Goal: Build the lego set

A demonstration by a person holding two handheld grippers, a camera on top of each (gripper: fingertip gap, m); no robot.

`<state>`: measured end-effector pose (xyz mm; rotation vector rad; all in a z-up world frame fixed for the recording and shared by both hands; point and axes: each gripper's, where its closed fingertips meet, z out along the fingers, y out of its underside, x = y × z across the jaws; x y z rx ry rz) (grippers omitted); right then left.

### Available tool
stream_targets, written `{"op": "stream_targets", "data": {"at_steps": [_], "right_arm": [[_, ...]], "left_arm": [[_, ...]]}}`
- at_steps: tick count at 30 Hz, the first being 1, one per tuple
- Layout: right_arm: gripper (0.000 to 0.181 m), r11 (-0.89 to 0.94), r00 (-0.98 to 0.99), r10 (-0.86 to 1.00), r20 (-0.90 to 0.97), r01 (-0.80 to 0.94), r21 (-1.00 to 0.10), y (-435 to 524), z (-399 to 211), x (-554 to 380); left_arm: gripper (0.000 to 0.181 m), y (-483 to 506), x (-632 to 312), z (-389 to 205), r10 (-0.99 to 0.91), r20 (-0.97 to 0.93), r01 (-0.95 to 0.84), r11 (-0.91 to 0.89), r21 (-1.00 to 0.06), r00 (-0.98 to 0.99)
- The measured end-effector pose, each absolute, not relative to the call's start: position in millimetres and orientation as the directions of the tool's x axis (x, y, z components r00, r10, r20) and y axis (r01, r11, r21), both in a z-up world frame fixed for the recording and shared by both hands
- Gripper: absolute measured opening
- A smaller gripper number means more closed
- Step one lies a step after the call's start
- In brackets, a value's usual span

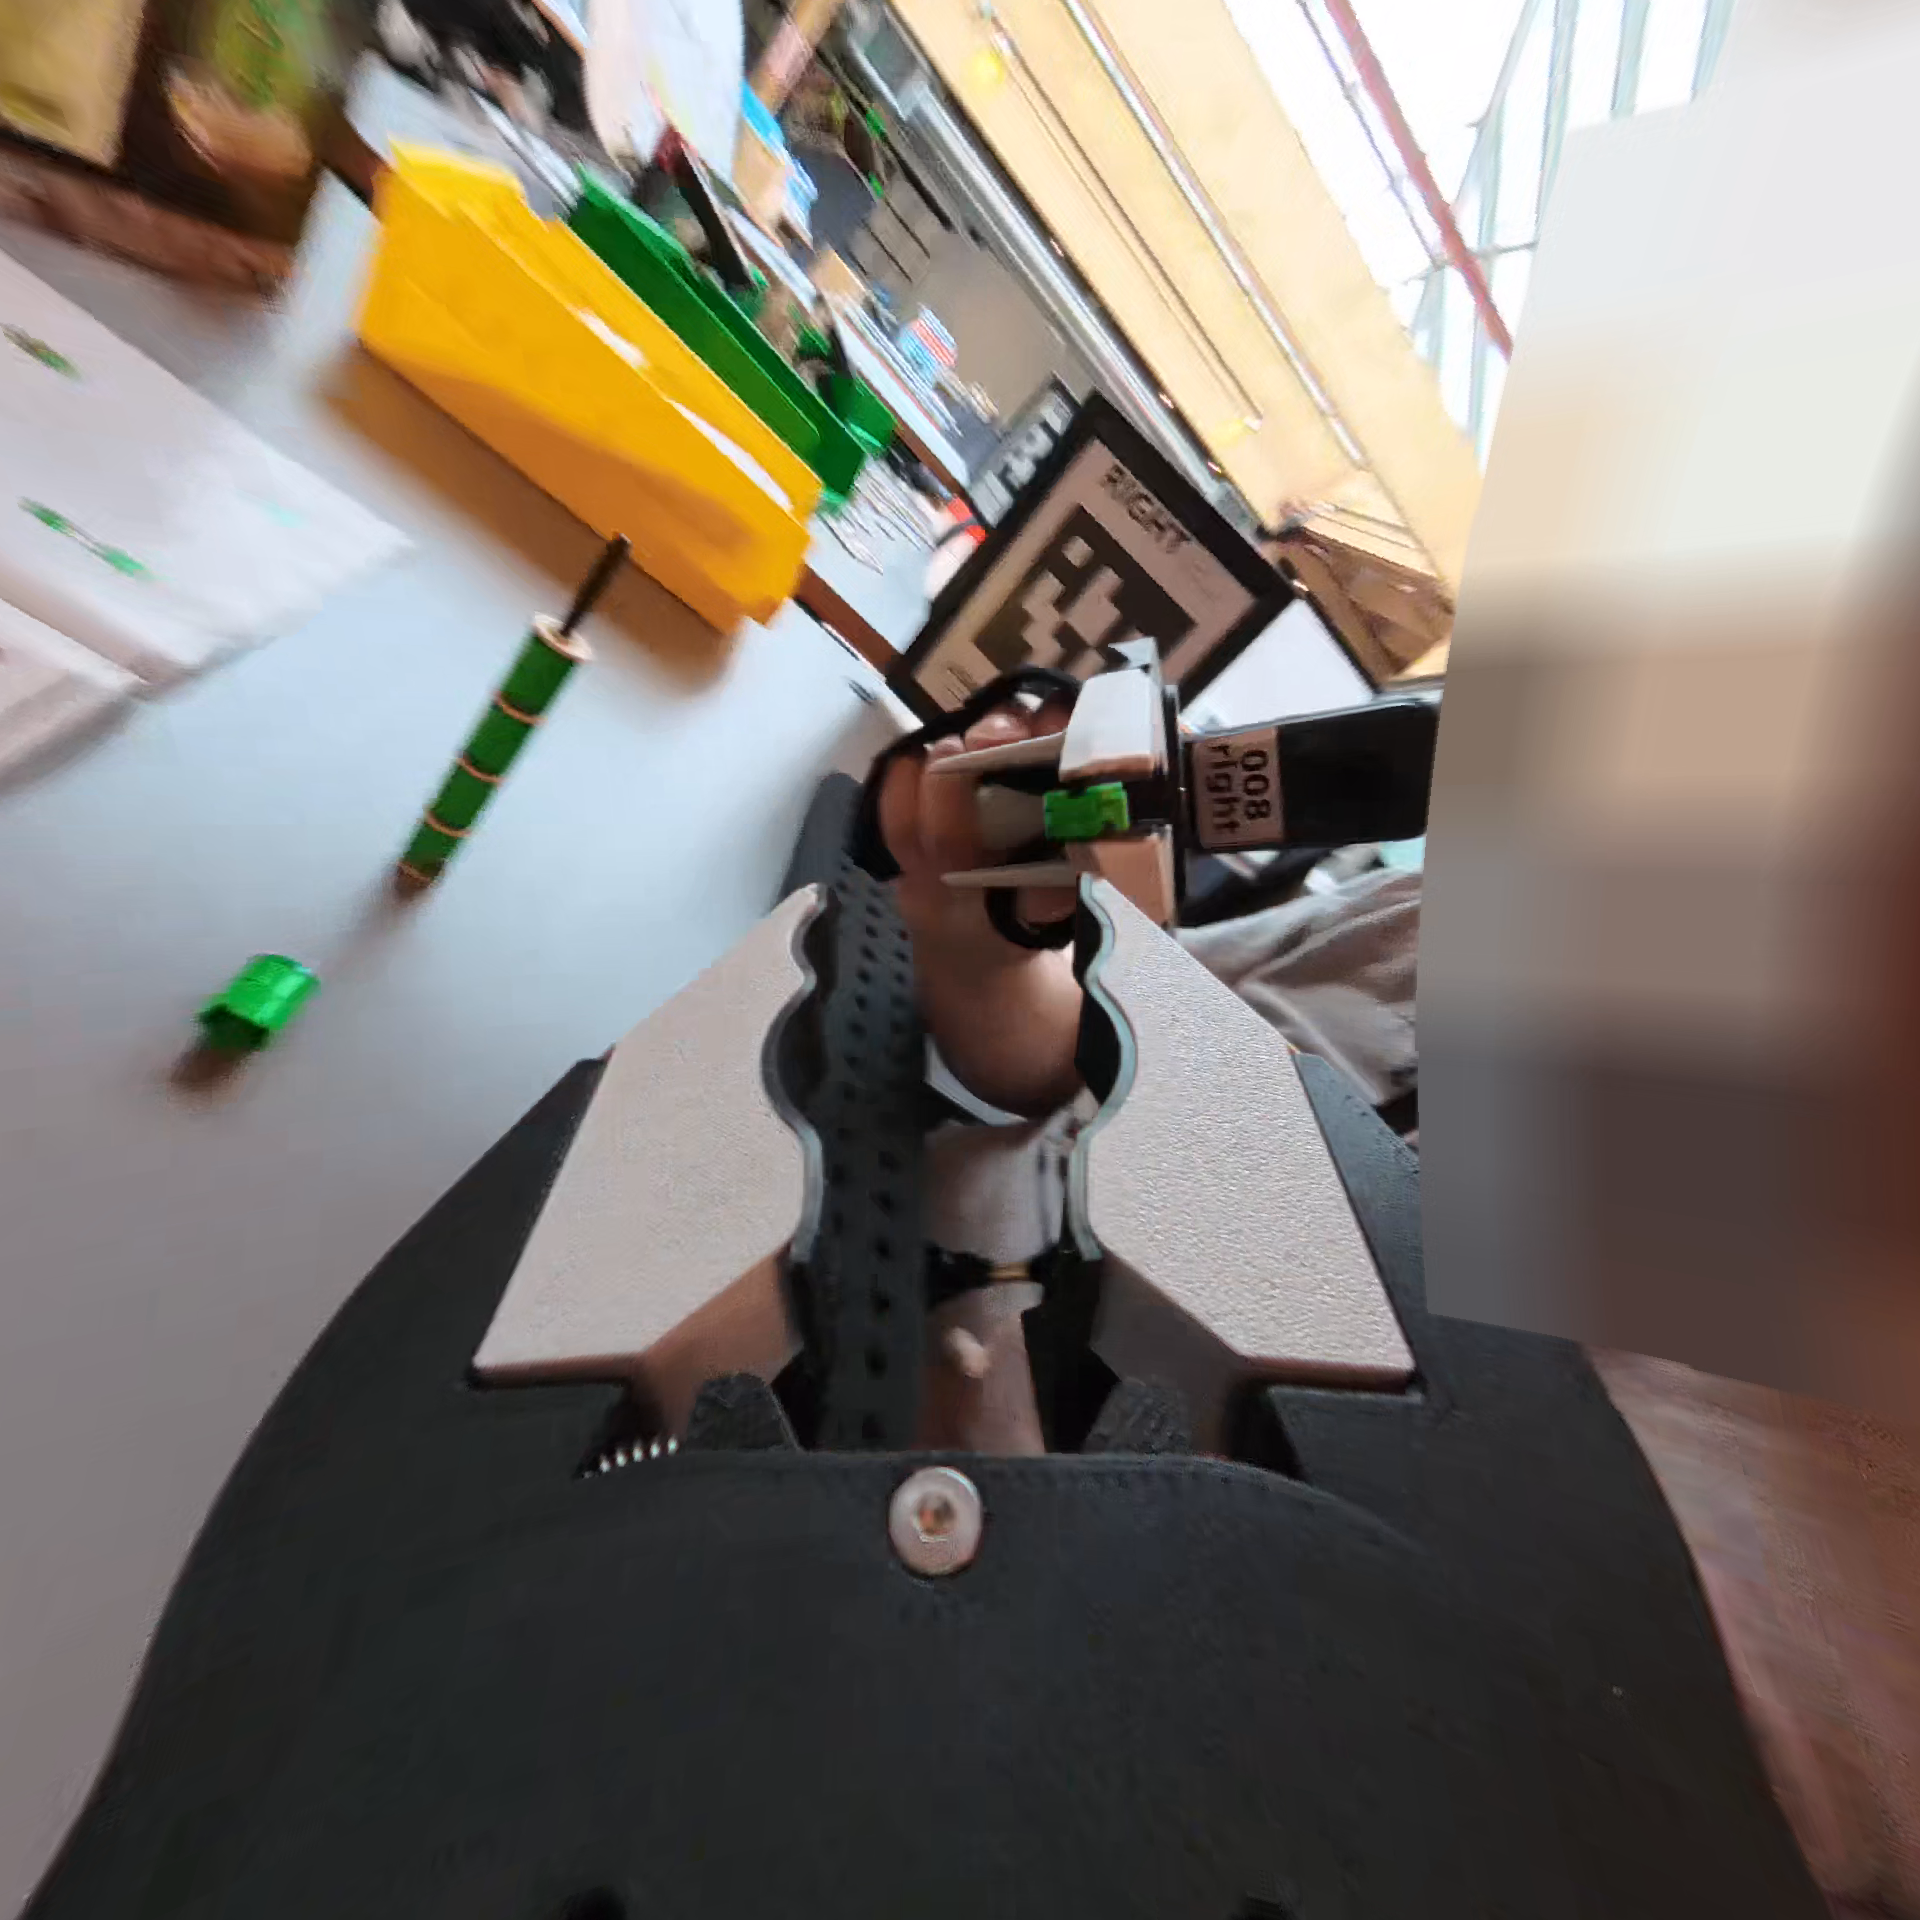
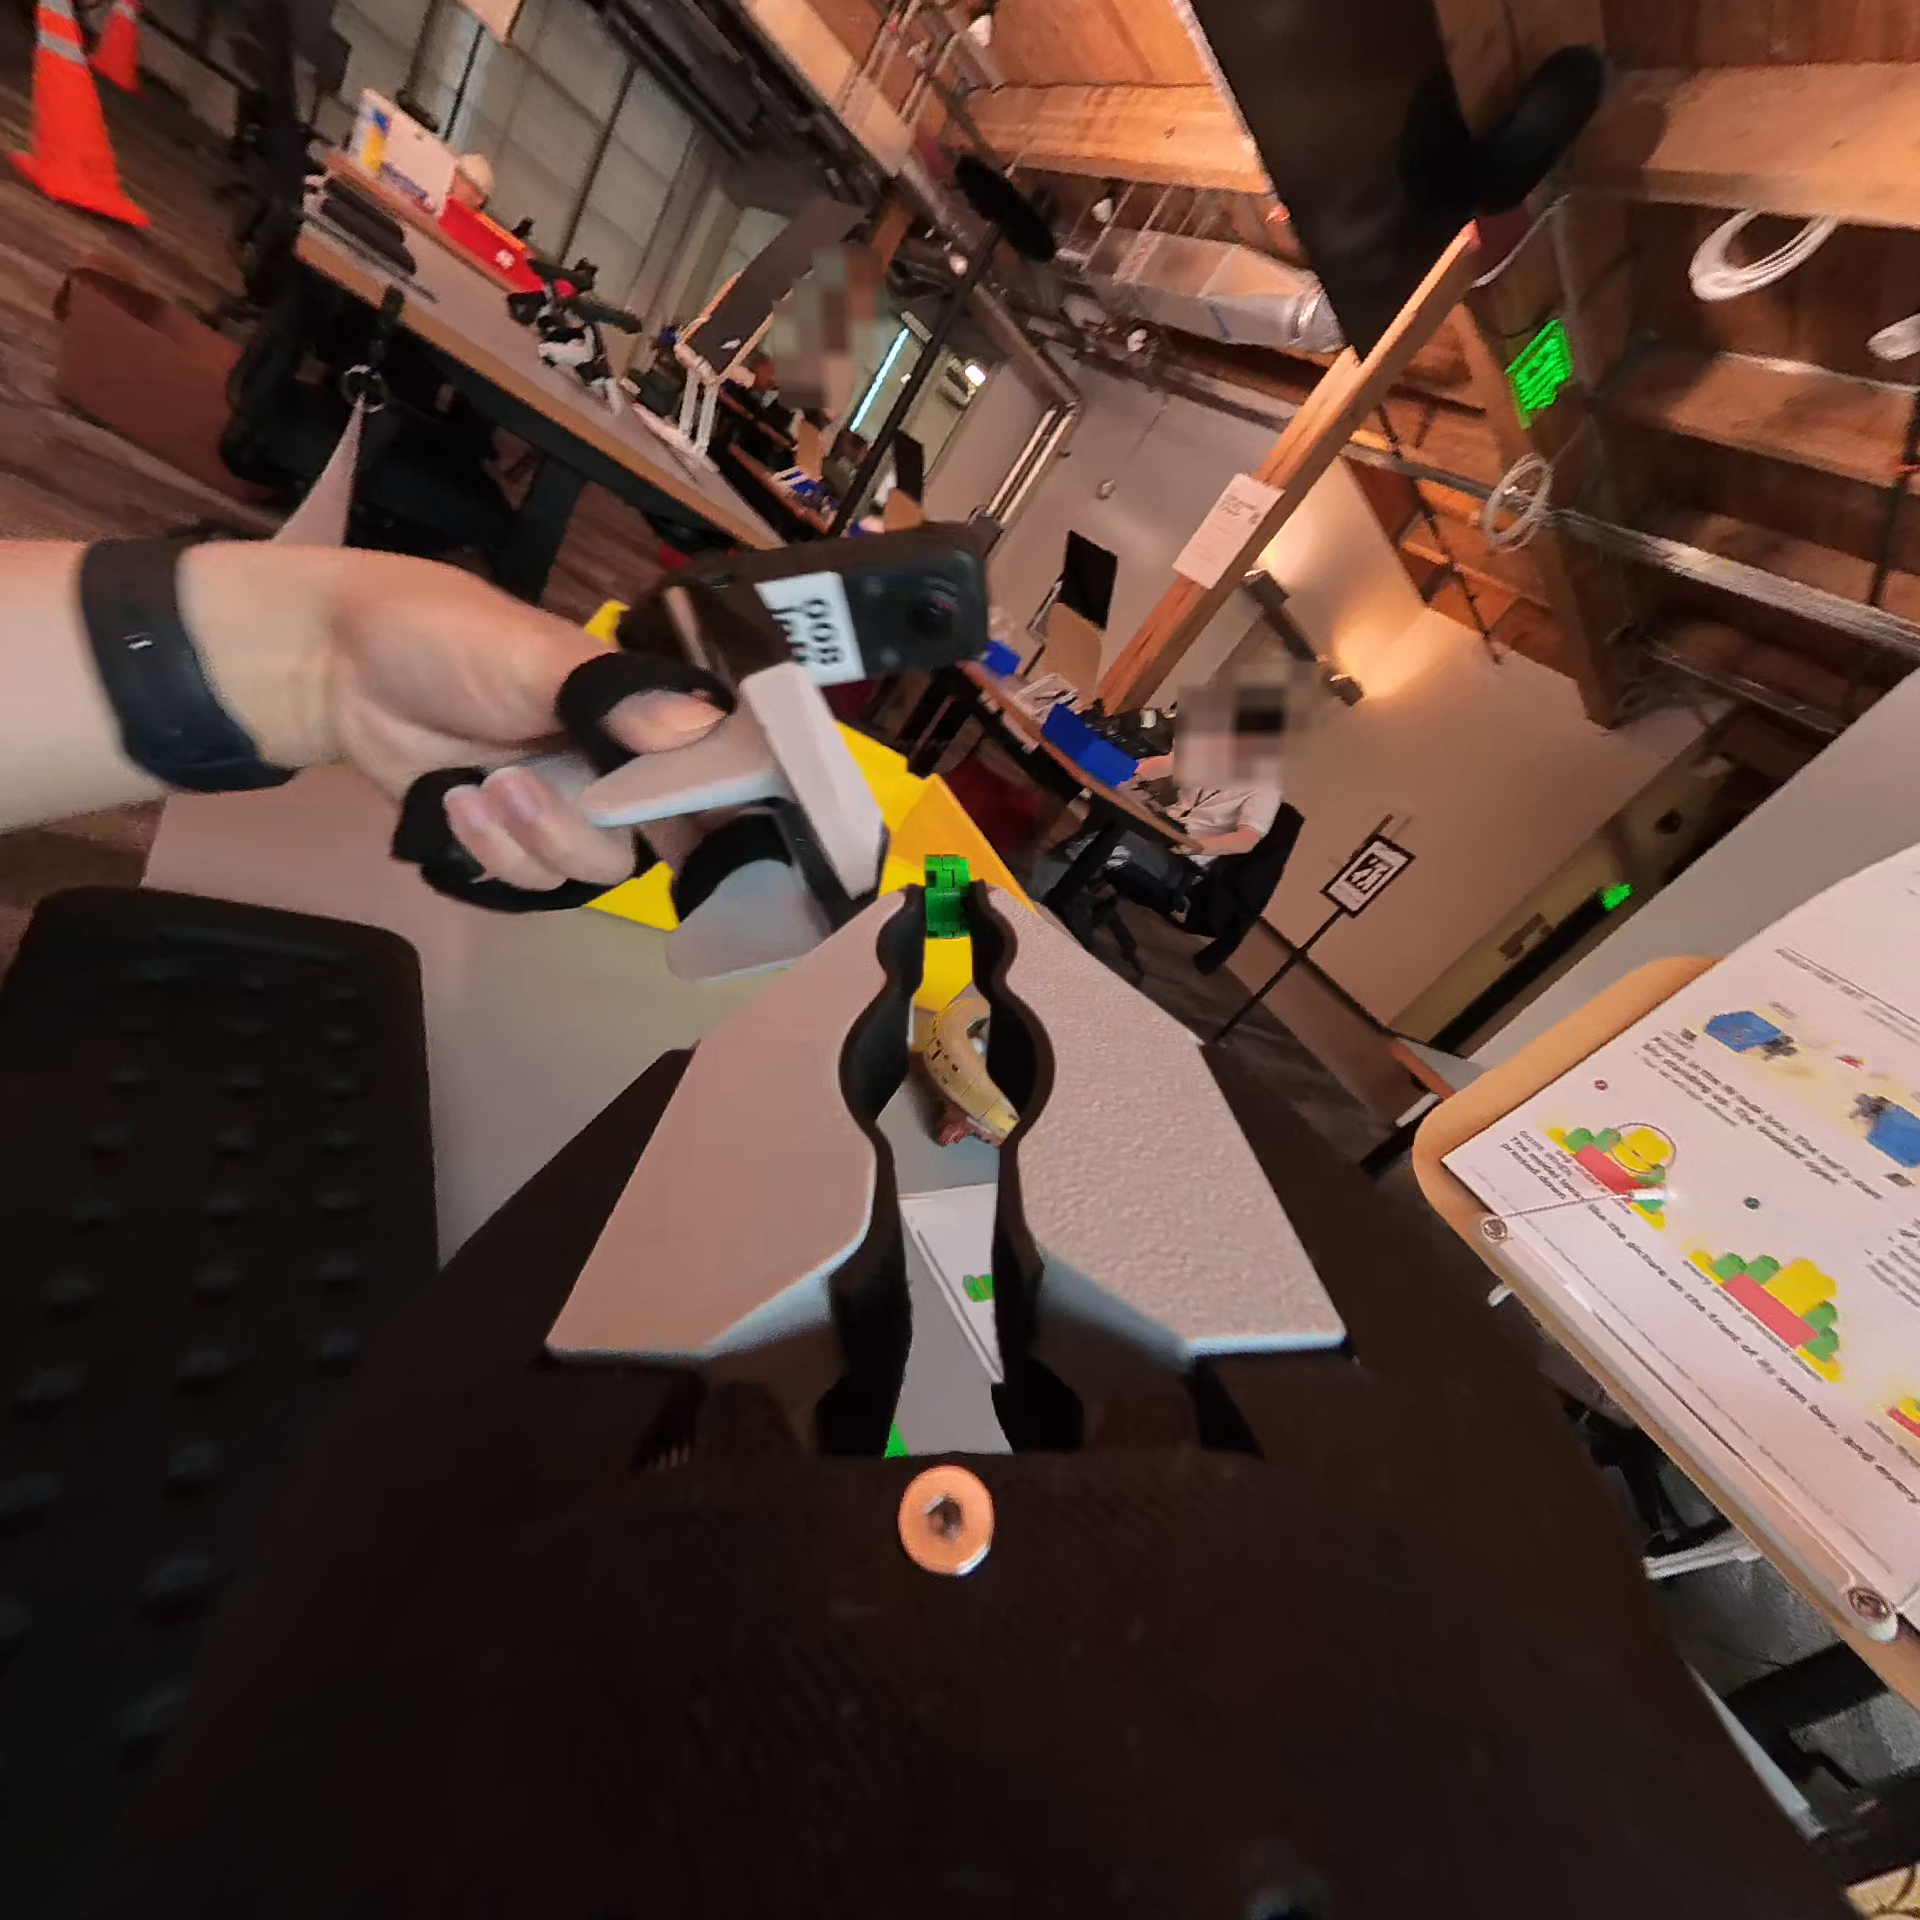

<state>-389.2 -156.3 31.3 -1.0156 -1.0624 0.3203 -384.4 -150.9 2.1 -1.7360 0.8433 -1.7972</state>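
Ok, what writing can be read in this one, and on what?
I won't copy wording; what bears it:
White sticker on the right gripper: legible.
Marker board behind it: heading legible.
White label on the left gripper: blurred.
Instruction sheet: too small.
Green lit sign: blurred.

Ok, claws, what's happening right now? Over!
Right claw shut on small green lego piece. Left claw open, empty. Green segmented lego column lying on white table. Nothing blocking.
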Motion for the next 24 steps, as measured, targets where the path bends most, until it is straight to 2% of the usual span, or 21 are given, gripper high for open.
{"op": "stream_targets", "data": {"at_steps": [2,5,7,12,20,21,24], "right_arm": [[0.006,0.563,0.511,0.627,0.588,0.224,-0.795,-159.6,31.8,-387.8],[0.006,0.597,0.488,0.604,0.63,0.247,-0.763,-165.0,27.7,-392.9],[0.006,0.609,0.487,0.594,0.64,0.248,-0.753,-166.8,28.1,-394.9],[0.006,0.617,0.481,0.586,0.652,0.257,-0.744,-169.4,26.3,-398.6],[0.006,0.597,0.49,0.581,0.65,0.285,-0.749,-165.5,17.7,-401.4],[0.007,0.598,0.484,0.586,0.65,0.284,-0.75,-165.7,17.3,-402.3],[0.028,0.52,0.495,0.621,0.608,0.321,-0.792,-151.7,9.7,-390.7]], "left_arm": [[0.039,-158.2,-387.9,9.7,-0.766,0.64,0.047,-0.643,-0.765,-0.068],[0.044,-166.9,-388.9,17.2,-0.733,0.669,0.155,-0.68,-0.716,-0.126],[0.038,-170.5,-389.8,21.9,-0.731,0.664,0.212,-0.682,-0.7,-0.161],[0.016,-173.7,-385.5,26.0,-0.759,0.631,0.295,-0.647,-0.703,-0.16],[0.014,-169.5,-385.3,16.2,-0.783,0.621,0.362,-0.592,-0.72,-0.046],[0.014,-169.6,-386.4,15.9,-0.781,0.623,0.364,-0.594,-0.718,-0.045],[0.014,-166.0,-395.2,11.2,-0.77,0.637,0.357,-0.602,-0.715,-0.023]]}}
